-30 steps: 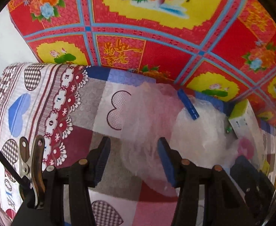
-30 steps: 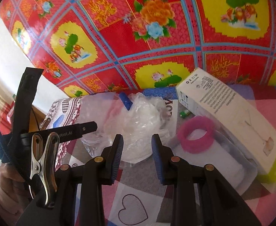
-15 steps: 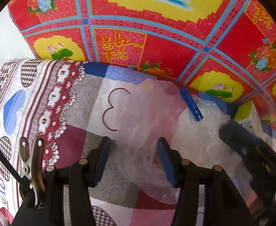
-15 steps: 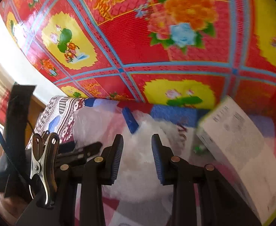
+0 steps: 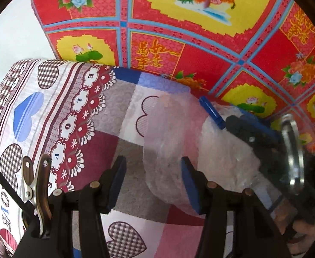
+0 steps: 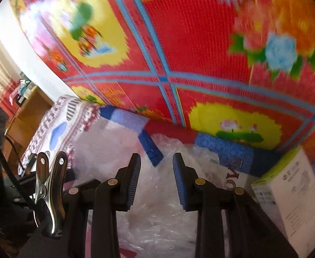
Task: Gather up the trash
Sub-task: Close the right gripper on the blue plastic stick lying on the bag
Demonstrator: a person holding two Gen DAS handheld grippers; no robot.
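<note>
The clear plastic bag [image 5: 174, 142] lies crumpled on the heart-print cloth [image 5: 56, 111], its bulk running near-to-far, with a blue clip [image 5: 211, 112] at its far end. The left gripper [image 5: 153, 182] hangs released, its right pad at the bag's near-left edge. The right gripper [image 6: 156, 178] is also released, poised right over the bag's middle with nothing pinched, so it seems the nearer. A white box [image 6: 290, 195] stands to the right.
</note>
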